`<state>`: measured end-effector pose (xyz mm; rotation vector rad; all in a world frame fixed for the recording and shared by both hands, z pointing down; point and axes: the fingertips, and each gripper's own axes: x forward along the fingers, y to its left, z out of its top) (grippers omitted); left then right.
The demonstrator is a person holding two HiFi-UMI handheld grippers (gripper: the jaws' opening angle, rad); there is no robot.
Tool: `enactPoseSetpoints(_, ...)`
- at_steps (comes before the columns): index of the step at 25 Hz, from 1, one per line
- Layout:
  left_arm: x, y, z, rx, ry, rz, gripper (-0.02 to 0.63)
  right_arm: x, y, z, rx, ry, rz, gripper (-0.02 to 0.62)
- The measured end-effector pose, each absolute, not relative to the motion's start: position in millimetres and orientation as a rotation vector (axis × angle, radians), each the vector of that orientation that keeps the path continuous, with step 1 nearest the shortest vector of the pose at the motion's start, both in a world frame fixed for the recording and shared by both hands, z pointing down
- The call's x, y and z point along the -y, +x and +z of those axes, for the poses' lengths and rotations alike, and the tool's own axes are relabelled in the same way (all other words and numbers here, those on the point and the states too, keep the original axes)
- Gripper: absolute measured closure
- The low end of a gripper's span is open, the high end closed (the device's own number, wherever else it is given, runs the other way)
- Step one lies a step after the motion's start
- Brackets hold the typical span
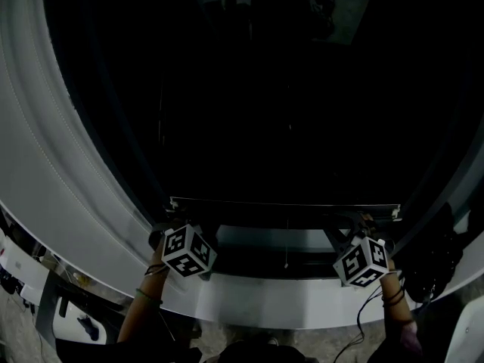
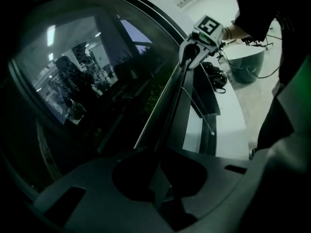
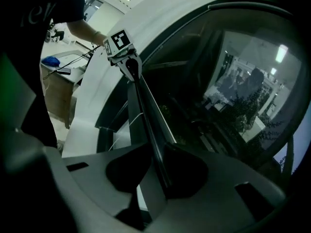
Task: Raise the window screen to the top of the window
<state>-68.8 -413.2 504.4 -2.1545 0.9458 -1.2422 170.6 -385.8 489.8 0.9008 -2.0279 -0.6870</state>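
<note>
With my left fingers [image 2: 187,171] and right fingers [image 3: 188,173] clamped on the screen bar [image 1: 287,204], low in the window [image 1: 265,89], nearly all the lift remains.

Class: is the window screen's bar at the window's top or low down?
Low down: the bar lies just above the sill, with the left tool and right tool shut on it.
</note>
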Motion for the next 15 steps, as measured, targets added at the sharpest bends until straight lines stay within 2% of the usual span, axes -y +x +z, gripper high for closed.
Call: enactPoseSetpoints(15, 415, -61, 511, -0.692, -2.072, -1.417, 0.565, 394, 166, 501, 1.945, 0.776, -0.562, 0.523)
